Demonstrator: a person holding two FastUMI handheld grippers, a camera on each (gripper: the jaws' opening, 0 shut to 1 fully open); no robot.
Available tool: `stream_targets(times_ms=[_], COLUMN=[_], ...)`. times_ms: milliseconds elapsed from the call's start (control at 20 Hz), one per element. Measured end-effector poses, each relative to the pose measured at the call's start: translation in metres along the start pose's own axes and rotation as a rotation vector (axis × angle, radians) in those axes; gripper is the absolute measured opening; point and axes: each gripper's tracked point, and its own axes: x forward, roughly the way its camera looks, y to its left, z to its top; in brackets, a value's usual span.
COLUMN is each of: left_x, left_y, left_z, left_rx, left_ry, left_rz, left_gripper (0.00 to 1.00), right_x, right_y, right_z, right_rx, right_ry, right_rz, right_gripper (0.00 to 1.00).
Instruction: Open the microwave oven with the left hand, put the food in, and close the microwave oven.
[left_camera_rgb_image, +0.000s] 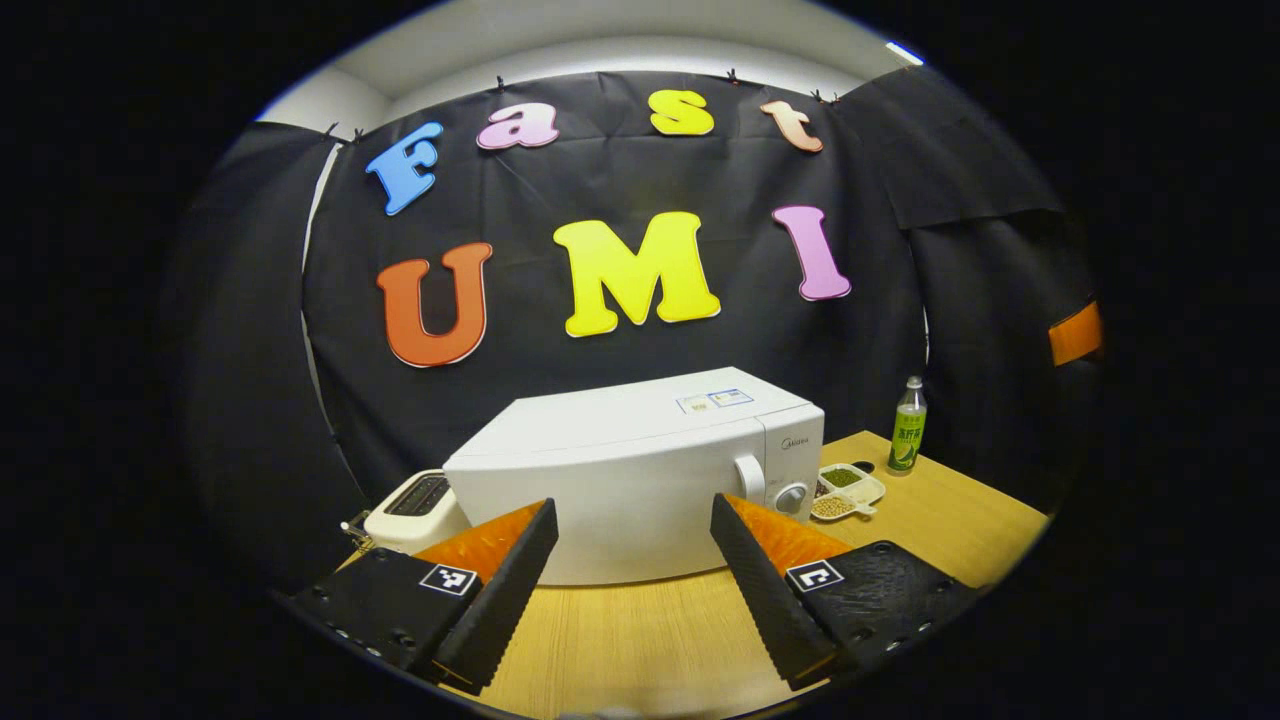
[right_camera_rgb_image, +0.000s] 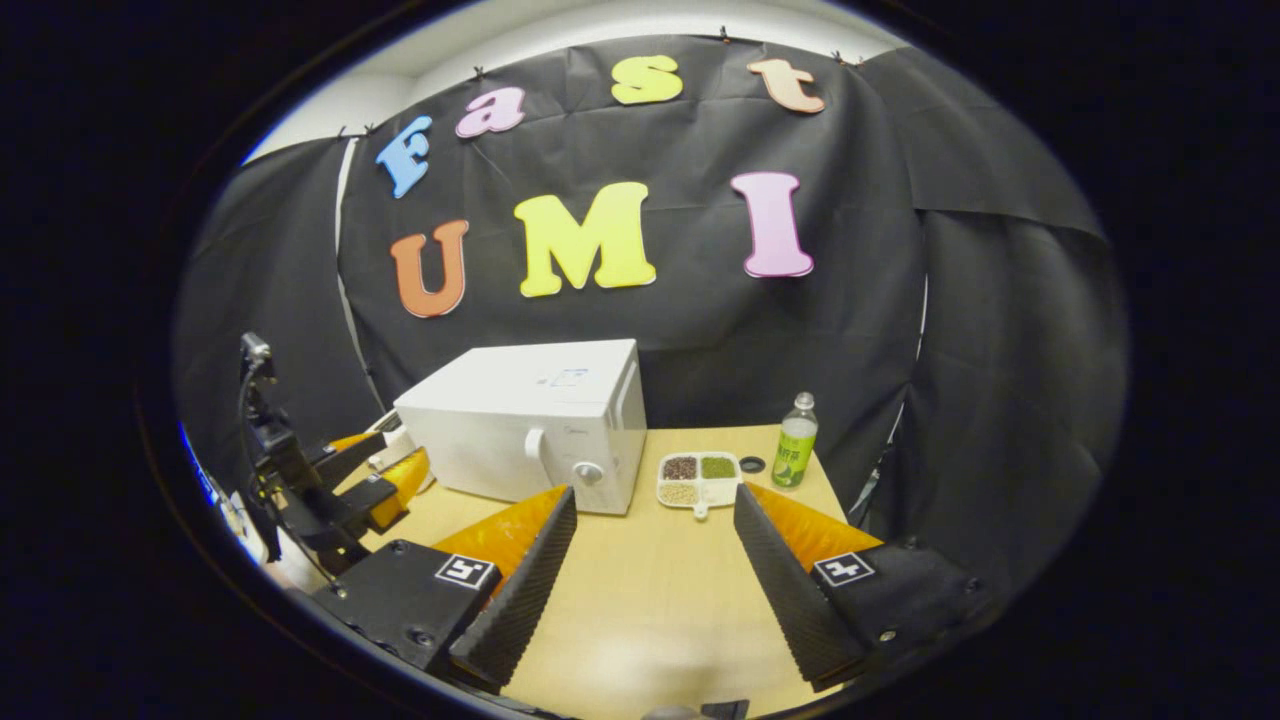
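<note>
We note a boxy white microwave oven (left_camera_rgb_image: 640, 470), smooth-skinned, door shut, with a rounded handle (left_camera_rgb_image: 749, 478) and round knob (left_camera_rgb_image: 791, 498), standing at twelve o'clock ahead of the left gripper (left_camera_rgb_image: 632, 545), whose ridged fingers are spread wide with nothing between them. At three o'clock of the oven lies the food, a divided tray (right_camera_rgb_image: 699, 479) of grains and beans; beyond it, a green-labelled plastic bottle (right_camera_rgb_image: 796, 442). At nine o'clock of the oven sits a pale toaster (left_camera_rgb_image: 414, 510). The right gripper (right_camera_rgb_image: 655, 535) hangs likewise spread, holding nothing, above the light wood-grain table (right_camera_rgb_image: 640, 600). Black cloth walls enclose the booth.
</note>
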Motion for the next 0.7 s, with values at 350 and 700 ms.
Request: stream_targets(times_ms=[350,700], left_x=[-0.085,-0.138], left_y=[0.031,0.047], left_z=[0.031,0.063], left_rx=[0.012,-0.02], left_ry=[-0.025,-0.054], left_rz=[0.001,0.002], left_gripper=[0.96,0.96], right_x=[-0.035,-0.051], right_y=[0.031,0.043], right_z=[0.0,0.0], right_rx=[-0.011,-0.015], right_ry=[-0.079,-0.113], right_rz=[-0.04,-0.077], right_gripper=[1.0,0.92])
